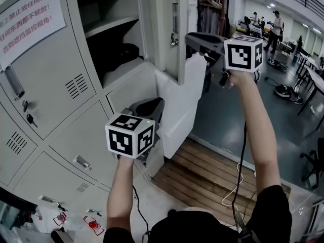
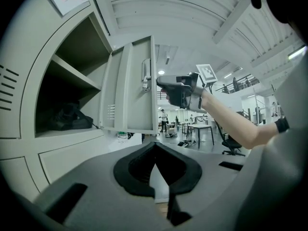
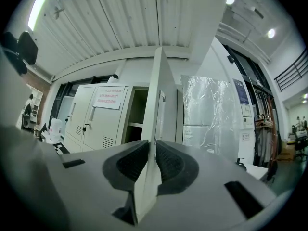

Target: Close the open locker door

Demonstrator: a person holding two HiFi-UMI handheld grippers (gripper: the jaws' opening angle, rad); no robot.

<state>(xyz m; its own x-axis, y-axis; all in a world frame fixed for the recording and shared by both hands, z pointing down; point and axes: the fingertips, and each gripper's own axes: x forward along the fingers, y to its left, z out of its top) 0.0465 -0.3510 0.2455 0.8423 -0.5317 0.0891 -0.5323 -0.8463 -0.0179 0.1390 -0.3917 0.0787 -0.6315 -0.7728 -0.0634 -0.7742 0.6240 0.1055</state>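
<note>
One edge of the locker door (image 3: 161, 95) sat pinched in the right gripper (image 3: 153, 150), left gripper (image 2: 155, 165) closed, empty; swinging might slip it.

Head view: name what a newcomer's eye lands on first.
The open locker door stands at upper centre, its edge clamped in the right tongs. Lower centre is the left gripper with its bold marker cube. A red-lettered notice hangs at top left.

Bright overhead ceiling lights — sharp, fisheye-warped edges, dark corners.
</note>
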